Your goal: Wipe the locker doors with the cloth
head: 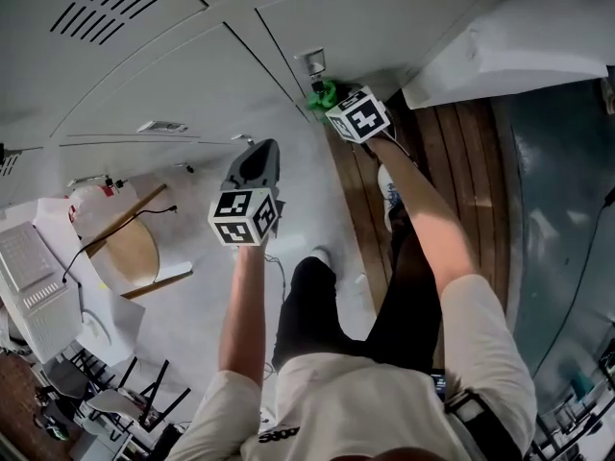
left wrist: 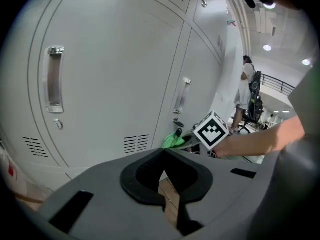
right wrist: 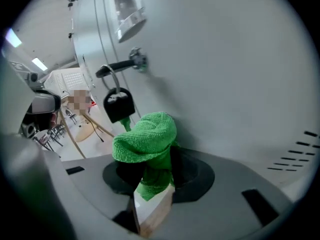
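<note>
A bunched green cloth point(right wrist: 147, 139) is clamped in my right gripper point(right wrist: 150, 171), its wad close against the grey locker door point(right wrist: 230, 69) just below the latch with a black padlock point(right wrist: 118, 105). From the head camera the same cloth point(head: 321, 93) shows beside the right gripper point(head: 338, 104) under the door's handle point(head: 312, 61). My left gripper point(left wrist: 163, 156) is shut with nothing in it and hangs away from the lockers point(left wrist: 115, 69), seen from above as the left gripper point(head: 258, 166). In the left gripper view the cloth point(left wrist: 173, 140) peeks out at the neighbouring door.
A wooden bench point(head: 437, 171) runs along the right under the person's legs. A round wooden table point(head: 125, 248), white equipment point(head: 34, 291) and chairs point(head: 115, 392) stand at the left. A person point(left wrist: 247, 91) stands far down the row of lockers.
</note>
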A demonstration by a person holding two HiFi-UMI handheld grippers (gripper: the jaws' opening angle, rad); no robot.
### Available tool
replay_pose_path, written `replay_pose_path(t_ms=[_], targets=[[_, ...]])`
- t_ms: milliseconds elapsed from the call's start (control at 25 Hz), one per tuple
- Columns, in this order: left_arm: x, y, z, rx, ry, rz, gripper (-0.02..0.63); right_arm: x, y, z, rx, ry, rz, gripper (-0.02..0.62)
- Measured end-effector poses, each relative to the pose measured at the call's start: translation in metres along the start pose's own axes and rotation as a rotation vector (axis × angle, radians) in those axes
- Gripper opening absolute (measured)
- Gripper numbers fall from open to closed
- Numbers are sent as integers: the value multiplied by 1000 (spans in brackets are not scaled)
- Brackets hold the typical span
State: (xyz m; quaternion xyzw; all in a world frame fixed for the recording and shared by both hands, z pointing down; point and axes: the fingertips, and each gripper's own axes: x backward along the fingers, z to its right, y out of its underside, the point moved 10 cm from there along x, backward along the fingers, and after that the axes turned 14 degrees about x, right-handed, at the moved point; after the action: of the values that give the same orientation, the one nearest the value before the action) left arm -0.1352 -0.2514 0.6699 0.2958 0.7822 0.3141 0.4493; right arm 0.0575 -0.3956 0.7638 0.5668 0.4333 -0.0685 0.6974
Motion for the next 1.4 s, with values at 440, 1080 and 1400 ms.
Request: replay_pose_path(t_ms=[440,1080,1400], targets=[[24,-2,-14,3,-45,-33,18,41,-8,16,-105,52,55,130],[59,-68,74,-90,78,-85,18,246,-5,71,-344,373,116,130],[173,-133,129,-161,156,11,18,402,-74,-19,-210,469,136,130]])
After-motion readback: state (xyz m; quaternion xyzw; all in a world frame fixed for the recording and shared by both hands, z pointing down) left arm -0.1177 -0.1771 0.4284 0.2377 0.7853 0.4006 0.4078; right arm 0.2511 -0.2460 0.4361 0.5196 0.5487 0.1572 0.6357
